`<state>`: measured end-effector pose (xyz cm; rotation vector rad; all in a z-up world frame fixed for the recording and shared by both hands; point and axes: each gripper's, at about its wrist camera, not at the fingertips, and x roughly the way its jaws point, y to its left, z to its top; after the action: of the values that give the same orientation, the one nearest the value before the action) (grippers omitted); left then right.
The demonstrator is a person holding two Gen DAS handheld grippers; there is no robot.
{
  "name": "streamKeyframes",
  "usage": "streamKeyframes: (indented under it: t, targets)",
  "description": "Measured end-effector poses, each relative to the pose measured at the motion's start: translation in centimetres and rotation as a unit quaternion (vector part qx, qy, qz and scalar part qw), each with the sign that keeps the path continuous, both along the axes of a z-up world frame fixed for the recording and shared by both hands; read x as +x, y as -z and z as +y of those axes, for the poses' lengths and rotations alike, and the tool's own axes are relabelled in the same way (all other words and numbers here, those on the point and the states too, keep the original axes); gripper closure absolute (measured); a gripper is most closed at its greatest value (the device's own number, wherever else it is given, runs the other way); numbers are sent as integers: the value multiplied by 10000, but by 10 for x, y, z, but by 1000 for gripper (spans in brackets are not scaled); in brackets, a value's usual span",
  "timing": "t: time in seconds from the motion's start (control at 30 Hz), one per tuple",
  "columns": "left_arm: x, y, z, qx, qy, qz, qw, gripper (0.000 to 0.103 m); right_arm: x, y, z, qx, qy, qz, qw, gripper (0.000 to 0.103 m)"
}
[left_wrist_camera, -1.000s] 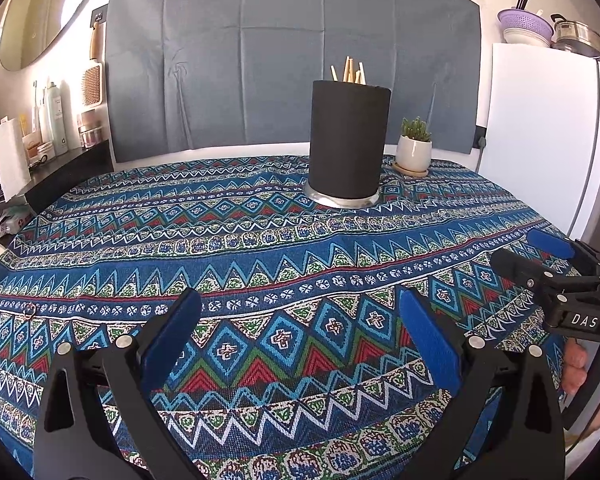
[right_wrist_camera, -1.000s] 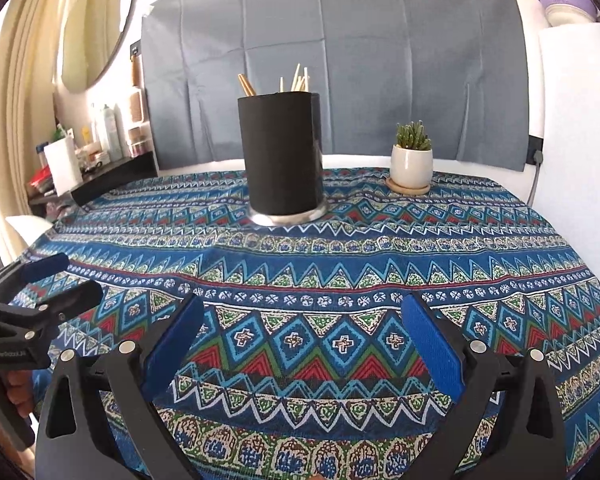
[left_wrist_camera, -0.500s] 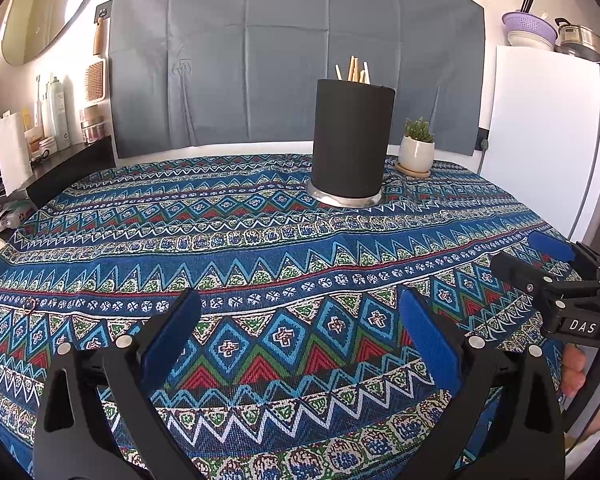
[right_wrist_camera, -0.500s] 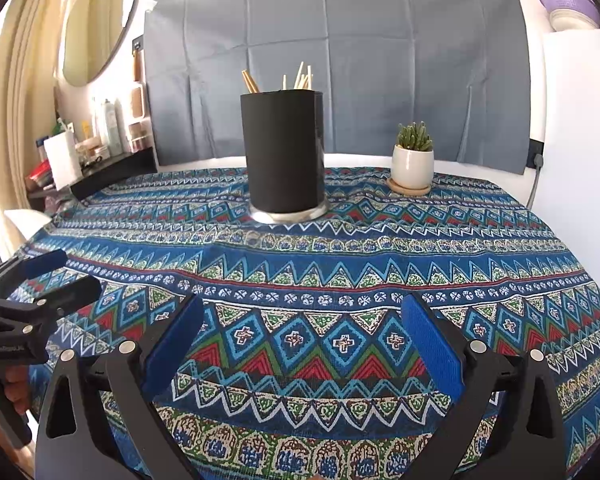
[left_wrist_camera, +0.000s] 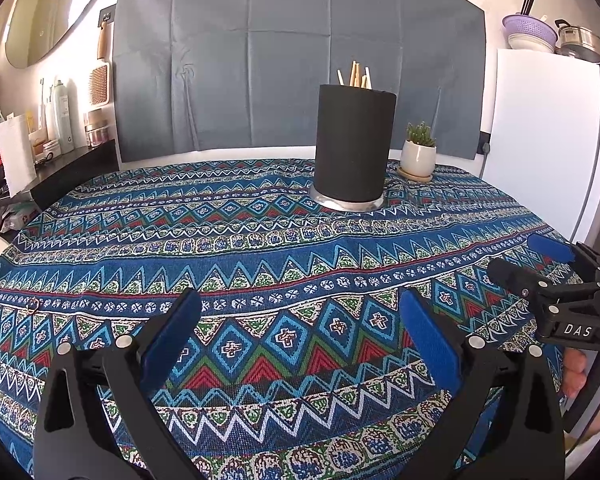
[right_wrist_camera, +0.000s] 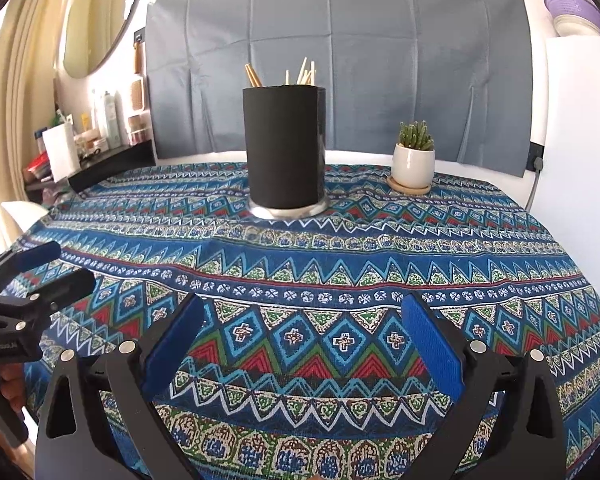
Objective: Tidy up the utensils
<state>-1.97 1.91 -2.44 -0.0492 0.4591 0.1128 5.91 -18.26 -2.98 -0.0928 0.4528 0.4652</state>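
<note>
A home: fridge (left_wrist_camera: pixel 548 152), round mirror (right_wrist_camera: pixel 100 16), toiletries shelf (left_wrist_camera: pixel 52 160), patterned tablecloth (left_wrist_camera: pixel 260 248)

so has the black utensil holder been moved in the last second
No. The black utensil holder keeps its spot beside the potted cactus on the tablecloth; it only looks slightly shifted because the cameras moved.
</note>
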Motion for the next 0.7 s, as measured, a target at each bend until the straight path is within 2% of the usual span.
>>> streamKeyframes:
  t: [0.7]
  targets:
    - [0,0,4,-119,-14,-18,9999,6,0,0,0,-19,16,-9,10000,8]
